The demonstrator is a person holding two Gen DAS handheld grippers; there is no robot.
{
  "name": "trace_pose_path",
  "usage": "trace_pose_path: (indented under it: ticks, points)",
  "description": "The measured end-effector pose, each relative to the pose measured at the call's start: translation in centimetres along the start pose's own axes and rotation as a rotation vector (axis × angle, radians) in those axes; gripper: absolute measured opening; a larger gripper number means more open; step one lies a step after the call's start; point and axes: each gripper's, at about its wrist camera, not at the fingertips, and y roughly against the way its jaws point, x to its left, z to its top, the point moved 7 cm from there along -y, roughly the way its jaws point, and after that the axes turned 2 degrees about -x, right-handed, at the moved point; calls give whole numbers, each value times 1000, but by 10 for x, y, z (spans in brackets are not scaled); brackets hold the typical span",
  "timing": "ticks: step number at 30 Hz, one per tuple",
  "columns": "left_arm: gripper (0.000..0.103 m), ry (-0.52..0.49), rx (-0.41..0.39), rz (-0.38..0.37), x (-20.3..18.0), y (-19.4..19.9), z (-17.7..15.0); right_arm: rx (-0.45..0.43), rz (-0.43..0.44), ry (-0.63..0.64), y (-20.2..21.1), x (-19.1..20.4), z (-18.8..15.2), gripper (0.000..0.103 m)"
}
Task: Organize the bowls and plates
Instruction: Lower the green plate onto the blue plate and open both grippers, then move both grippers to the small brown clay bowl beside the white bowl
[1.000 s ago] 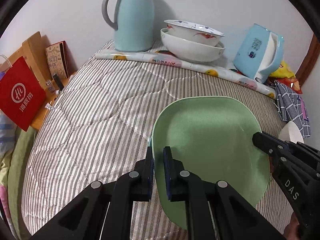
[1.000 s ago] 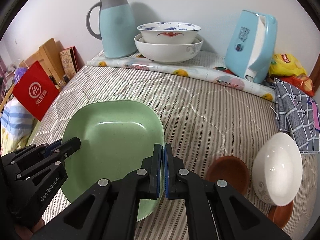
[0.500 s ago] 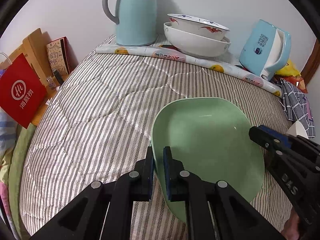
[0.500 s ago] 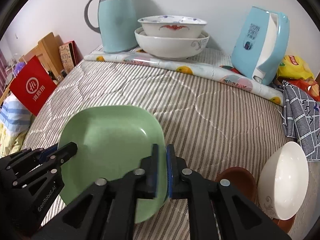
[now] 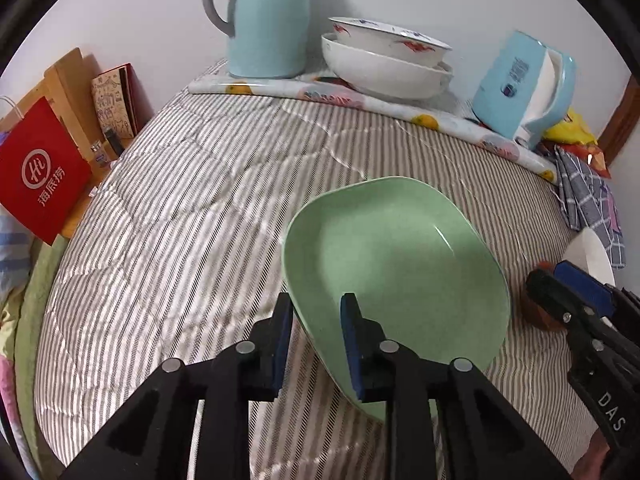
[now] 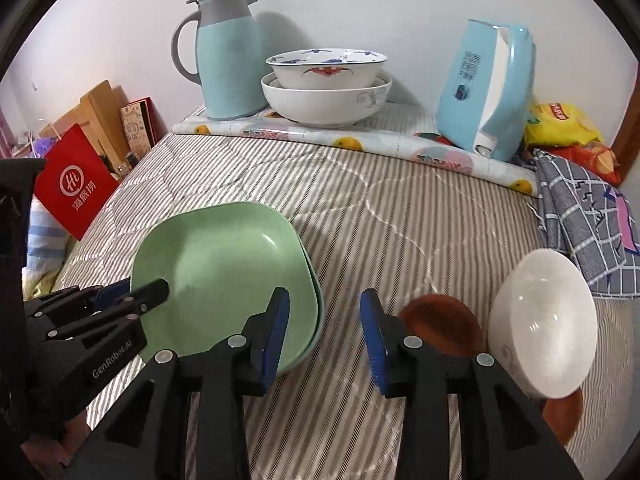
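Observation:
A green square plate [image 5: 396, 264] [image 6: 224, 276] lies on the striped quilt [image 5: 208, 216]. My left gripper [image 5: 316, 324] straddles its near rim; its jaws are opening, and the blue pads stand off the rim on both sides. In the right wrist view the left gripper [image 6: 156, 292] reaches over the plate's left edge. My right gripper [image 6: 324, 336] is just right of the plate, with its jaws opening and only quilt between them. In the left wrist view the right gripper [image 5: 568, 296] is apart from the plate's right rim.
A white bowl [image 6: 544, 320] leans on brown saucers [image 6: 440, 320] at the right. At the back stand two stacked bowls [image 6: 328, 84], a blue thermos jug [image 6: 228, 56] and a blue kettle [image 6: 488, 88]. A checked cloth [image 6: 580, 216] lies right, a red bag [image 6: 76, 184] left.
Both grippers were shut on the green plate's rim and held it raised. Now both sets of jaws have parted, and the right gripper has slid right, off the plate.

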Motion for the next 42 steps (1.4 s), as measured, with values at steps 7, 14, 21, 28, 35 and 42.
trace_pose_path:
  ticks: [7, 14, 21, 28, 35, 42]
  points:
    - [42, -13, -6, 27, -5, 11, -6, -19, -26, -9, 18, -16, -11, 37]
    - [51, -27, -60, 21, -16, 33, -3, -38, -49, -53, 41, -44, -24, 42]
    - [51, -52, -95, -4, -41, 48, -2, -75, -93, -108, 67, -81, -35, 55]
    - [51, -102, -108, -35, -82, 56, -5, -98, -132, -188, 91, -126, -49, 55]
    - [51, -152, -119, -68, -126, 59, -5, -86, -168, -241, 103, -165, -66, 55]
    - [51, -182, -118, -85, -152, 54, -6, -90, -192, -272, 111, -193, -84, 55]
